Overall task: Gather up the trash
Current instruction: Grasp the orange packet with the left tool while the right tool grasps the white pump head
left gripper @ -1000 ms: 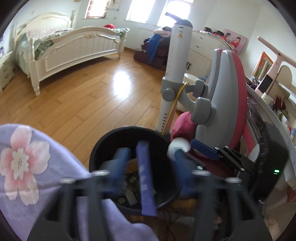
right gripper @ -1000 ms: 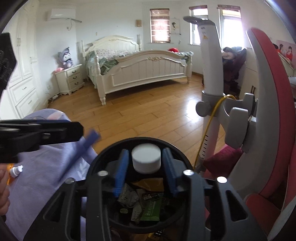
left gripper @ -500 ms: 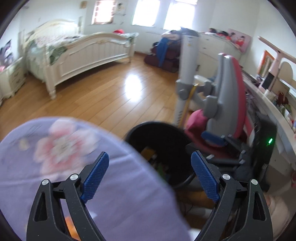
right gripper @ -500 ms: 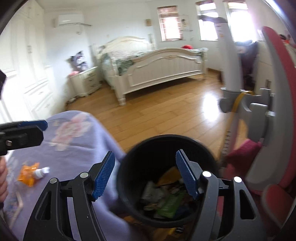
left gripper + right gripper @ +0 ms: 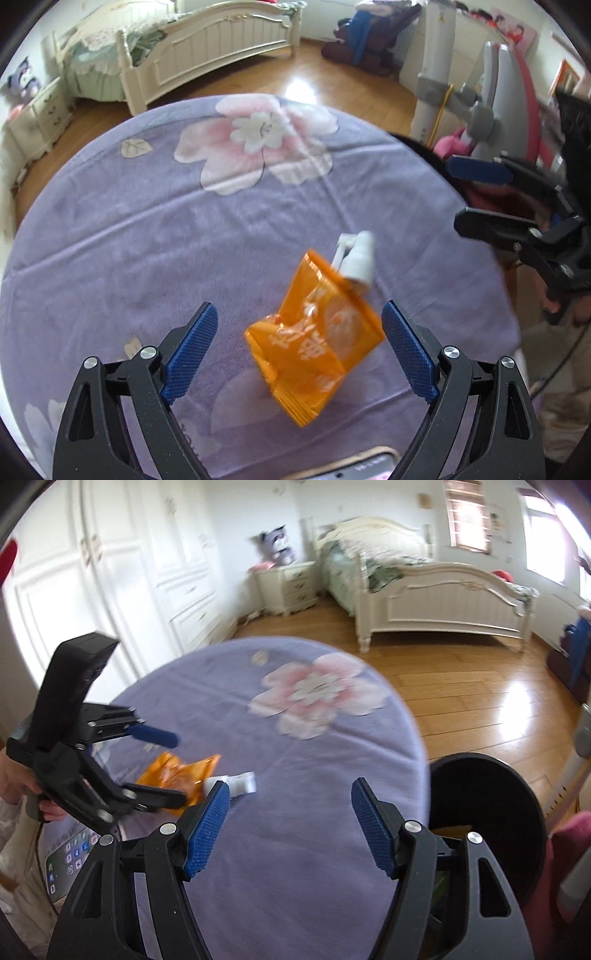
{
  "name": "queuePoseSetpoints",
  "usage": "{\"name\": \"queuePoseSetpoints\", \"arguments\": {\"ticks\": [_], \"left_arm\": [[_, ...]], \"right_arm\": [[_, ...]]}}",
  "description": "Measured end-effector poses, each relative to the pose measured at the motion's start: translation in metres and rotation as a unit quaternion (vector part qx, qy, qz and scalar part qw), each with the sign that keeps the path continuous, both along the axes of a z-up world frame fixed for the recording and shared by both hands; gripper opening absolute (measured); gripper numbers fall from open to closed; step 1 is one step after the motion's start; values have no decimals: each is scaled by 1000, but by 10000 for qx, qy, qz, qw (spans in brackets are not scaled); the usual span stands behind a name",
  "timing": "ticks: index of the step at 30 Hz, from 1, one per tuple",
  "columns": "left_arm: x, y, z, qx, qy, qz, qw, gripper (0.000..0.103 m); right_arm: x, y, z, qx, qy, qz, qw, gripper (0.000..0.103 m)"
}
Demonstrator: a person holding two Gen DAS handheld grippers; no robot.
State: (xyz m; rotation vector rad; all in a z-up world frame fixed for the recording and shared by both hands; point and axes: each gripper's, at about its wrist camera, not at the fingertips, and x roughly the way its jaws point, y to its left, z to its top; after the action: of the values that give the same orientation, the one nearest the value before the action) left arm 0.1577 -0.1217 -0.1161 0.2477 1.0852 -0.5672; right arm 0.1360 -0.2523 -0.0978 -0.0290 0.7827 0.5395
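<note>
An orange snack wrapper [image 5: 314, 354] lies on the purple flowered tablecloth [image 5: 184, 240], with a small white bottle [image 5: 356, 260] touching its far end. My left gripper [image 5: 299, 347] is open, its jaws on either side of the wrapper, just above it. My right gripper [image 5: 290, 825] is open and empty above the cloth, right of the bottle [image 5: 236, 784] and wrapper [image 5: 177, 773]. The black trash bin [image 5: 484, 812] stands off the table's right edge with wrappers inside. The left gripper [image 5: 162, 768] also shows in the right wrist view.
A phone [image 5: 68, 860] lies on the table's near left edge. A grey and pink chair [image 5: 495, 96] and a white pole stand beside the bin. A white bed [image 5: 424, 590] and wooden floor lie beyond.
Both grippers have opened and swung left from over the bin to the table. The blue strip and white cap they held are gone from the jaws. The left gripper now frames the orange wrapper.
</note>
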Motion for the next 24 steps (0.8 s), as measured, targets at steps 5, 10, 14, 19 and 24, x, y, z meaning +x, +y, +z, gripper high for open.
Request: {"name": "queuePoseSetpoints", "arguments": {"ticks": [5,10,14,19,24], "left_arm": [[-2,16,-5,-289,-110,57,9995,53],[2,43,-3,-779,-101,452,9959,33],[0,61,7,-941,-246,765,9923,32],[-1,69,22,-1045,-418,970,9889,32],[-2,53,47,-1128,-667,1062,9857,32]], "right_arm": [[3,33,-7,-213,183,448,9986,68],[15,63,-16,-478,281,661,9963,67],[31,76,-26,-634,516,613,9948,57],[34,83,-30,-807,484,618,9936,44],[20,56,-14,-428,169,323,9984,44]]}}
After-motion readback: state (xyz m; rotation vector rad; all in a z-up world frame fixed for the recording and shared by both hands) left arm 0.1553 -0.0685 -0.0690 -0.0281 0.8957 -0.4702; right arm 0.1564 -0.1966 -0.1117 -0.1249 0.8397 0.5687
